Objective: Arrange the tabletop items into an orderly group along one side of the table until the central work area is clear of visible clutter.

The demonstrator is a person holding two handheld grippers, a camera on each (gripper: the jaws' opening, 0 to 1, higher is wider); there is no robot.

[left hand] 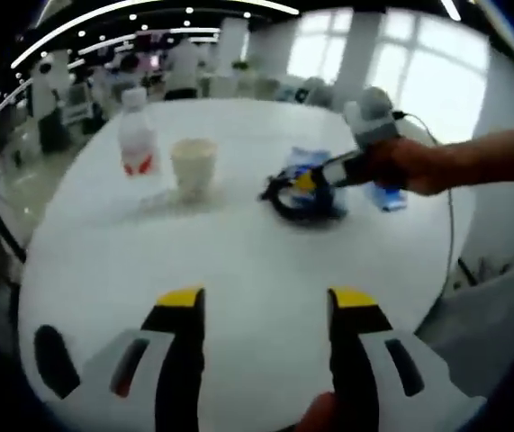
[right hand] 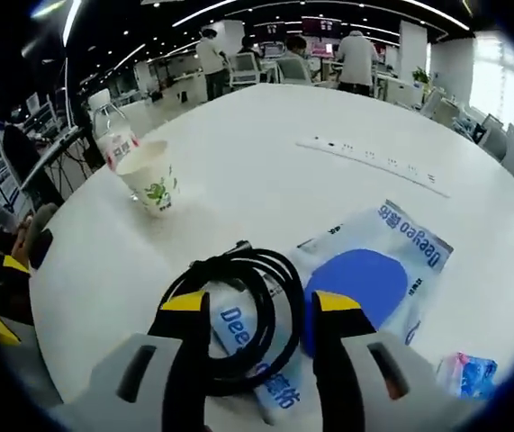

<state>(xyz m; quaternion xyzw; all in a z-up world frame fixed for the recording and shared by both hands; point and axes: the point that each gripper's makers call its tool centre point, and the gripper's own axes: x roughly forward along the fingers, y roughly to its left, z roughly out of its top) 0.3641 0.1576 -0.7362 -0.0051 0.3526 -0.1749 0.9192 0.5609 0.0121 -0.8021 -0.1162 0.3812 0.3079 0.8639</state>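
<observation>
On the white table (left hand: 238, 270), left to right, stand a water bottle (left hand: 137, 135) and paper cup (left hand: 193, 166), then a coiled black cable (right hand: 238, 310) on a blue-and-white packet (right hand: 374, 270). The left gripper (left hand: 266, 310) hovers wide open and empty. The right gripper (right hand: 252, 310) straddles the cable, jaws parted, not gripping.

I see a water bottle (right hand: 112, 133) standing upright with a red label, just beside a paper cup (right hand: 151, 183), also upright and open-topped. A black cable (right hand: 235, 310) lies coiled on a blue-and-white packet (right hand: 365, 283), flat on the white table (right hand: 266, 153). A small blue pack (right hand: 469, 373) lies near the packet.
</observation>
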